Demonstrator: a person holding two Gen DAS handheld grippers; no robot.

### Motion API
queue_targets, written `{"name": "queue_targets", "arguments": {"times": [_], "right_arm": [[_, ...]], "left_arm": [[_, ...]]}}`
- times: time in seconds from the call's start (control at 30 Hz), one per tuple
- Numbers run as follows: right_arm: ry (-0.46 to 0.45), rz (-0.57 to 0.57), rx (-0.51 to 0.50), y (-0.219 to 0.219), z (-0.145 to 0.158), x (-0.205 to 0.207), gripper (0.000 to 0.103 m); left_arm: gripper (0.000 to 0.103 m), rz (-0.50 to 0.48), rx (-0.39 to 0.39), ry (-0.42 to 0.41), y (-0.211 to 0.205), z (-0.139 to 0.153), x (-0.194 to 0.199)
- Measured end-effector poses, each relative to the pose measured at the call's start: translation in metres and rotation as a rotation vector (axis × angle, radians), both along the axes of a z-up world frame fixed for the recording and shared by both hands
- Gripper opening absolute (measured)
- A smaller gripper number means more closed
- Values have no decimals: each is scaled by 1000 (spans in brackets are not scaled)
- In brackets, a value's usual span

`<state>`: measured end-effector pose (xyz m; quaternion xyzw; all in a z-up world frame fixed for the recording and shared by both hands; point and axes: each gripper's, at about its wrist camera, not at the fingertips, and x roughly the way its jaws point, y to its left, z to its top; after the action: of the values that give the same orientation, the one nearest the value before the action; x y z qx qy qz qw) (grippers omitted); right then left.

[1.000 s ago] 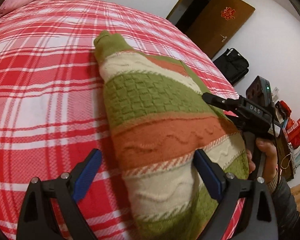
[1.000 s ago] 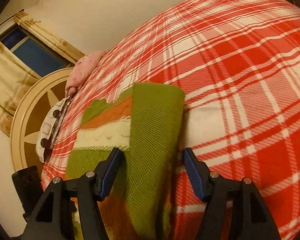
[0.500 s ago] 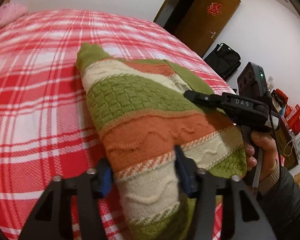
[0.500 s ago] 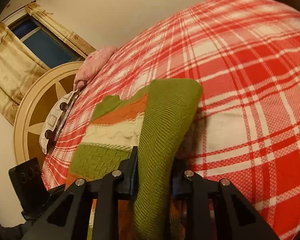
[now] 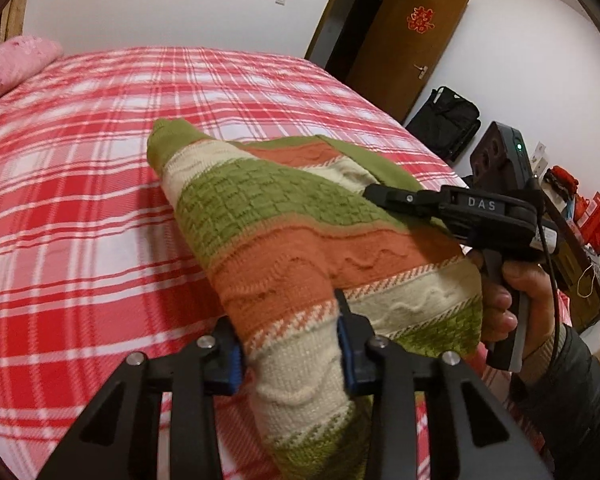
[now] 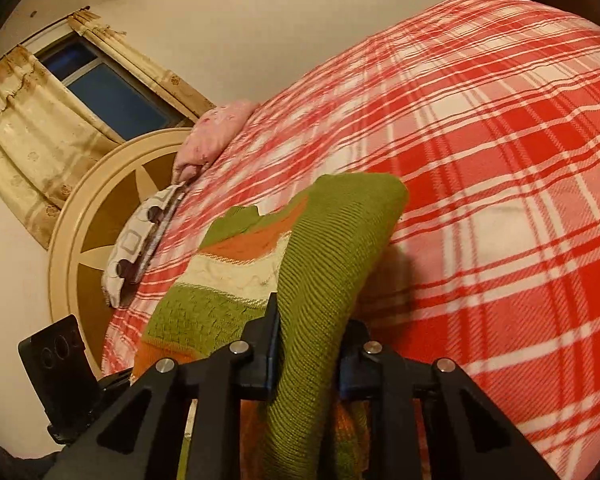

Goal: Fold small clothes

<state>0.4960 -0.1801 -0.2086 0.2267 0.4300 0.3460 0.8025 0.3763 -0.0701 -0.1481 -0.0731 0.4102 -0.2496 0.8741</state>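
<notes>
Left gripper closing, pads pinching striped sweater between them, right gripper closing, clamping its green edge, plaid bedspread lying beyond both.

A bedroom with a big checked bed

A red and white checked blanket covers the bed. A pink pillow lies at its far end, and a white pillow with dark dots sits beside a round cream and brown headboard. Yellow curtains hang on both sides of a dark window. A brown door with a red paper sign stands open. A black bag leans on the white wall near red things on a shelf.
</notes>
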Motion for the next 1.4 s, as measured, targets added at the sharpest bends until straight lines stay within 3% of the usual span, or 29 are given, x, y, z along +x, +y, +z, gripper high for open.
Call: {"name": "queue_targets", "arguments": {"times": [0.63,1.4], "right_arm": [[-56,159,67,111,47,-69,22],[-80,307,57,206,60,-117,21]], "left_arm": [[37,161,-7,-66,97,29,-78],[37,309,-37,-92,175,30,-145]]}}
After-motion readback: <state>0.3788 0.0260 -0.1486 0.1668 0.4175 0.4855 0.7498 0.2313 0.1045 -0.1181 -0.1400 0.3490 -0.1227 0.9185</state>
